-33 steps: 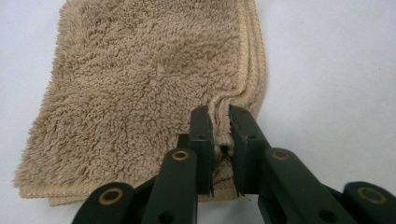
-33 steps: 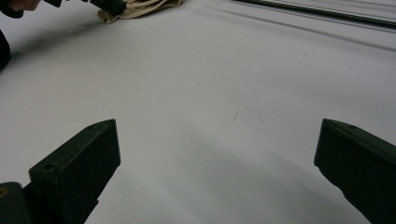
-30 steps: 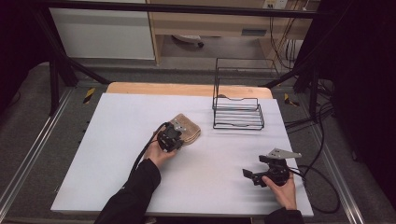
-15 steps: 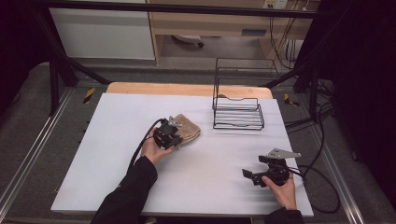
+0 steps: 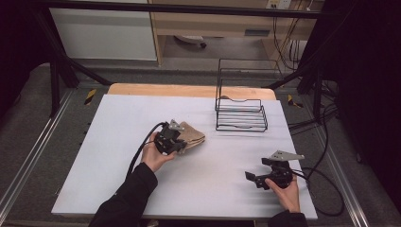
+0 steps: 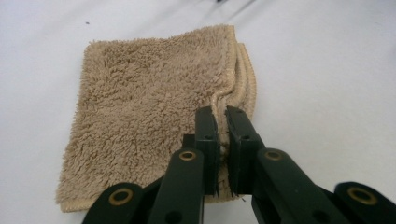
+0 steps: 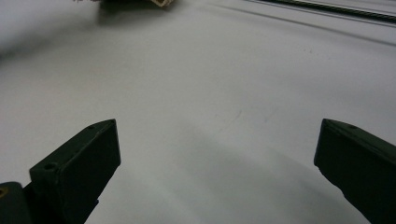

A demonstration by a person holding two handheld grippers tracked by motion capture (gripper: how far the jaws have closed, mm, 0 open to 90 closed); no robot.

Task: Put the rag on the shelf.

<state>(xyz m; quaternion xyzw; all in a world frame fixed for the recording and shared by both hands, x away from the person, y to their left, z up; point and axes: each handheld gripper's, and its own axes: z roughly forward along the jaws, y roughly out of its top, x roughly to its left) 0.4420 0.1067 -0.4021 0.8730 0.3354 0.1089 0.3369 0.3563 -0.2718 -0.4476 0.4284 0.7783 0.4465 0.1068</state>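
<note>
Overhead footage looks down on a white table (image 5: 118, 189) with a person's two forearms entering from the near edge. The left gripper (image 5: 176, 142) sits at the near side of a folded tan towel (image 5: 193, 136), its tip over the cloth. Well off to its right, the right gripper (image 5: 253, 177) rests low over bare tabletop, nothing near its tip. Beyond the towel and further right stands a black wire rack (image 5: 241, 116), apart from both grippers.

Left gripper view: the towel (image 6: 140, 107) lies flat directly ahead of the jaws, spreading mostly to their left, fluffy pile facing up. The left gripper (image 6: 223, 140) has its two black jaws drawn nearly together, with the stitched, layered edge of the towel caught in the thin slot between them. The hem bulges upward just ahead of the jaw tips, so the pinch looks firm.

Right gripper view: the right gripper (image 7: 217, 154) has its jaws spread wide apart and holds nothing; plain white surface lies ahead of it. A small tan corner of the towel (image 7: 161, 2) shows far ahead, at the top edge, to the left of centre.

Judging from this, the grasp on the towel's edge is made, but the cloth remains flat on the table. Lifting, unfolding or moving it, perhaps toward the rack, appears to be ahead, and the free right gripper has yet to take any part.
</note>
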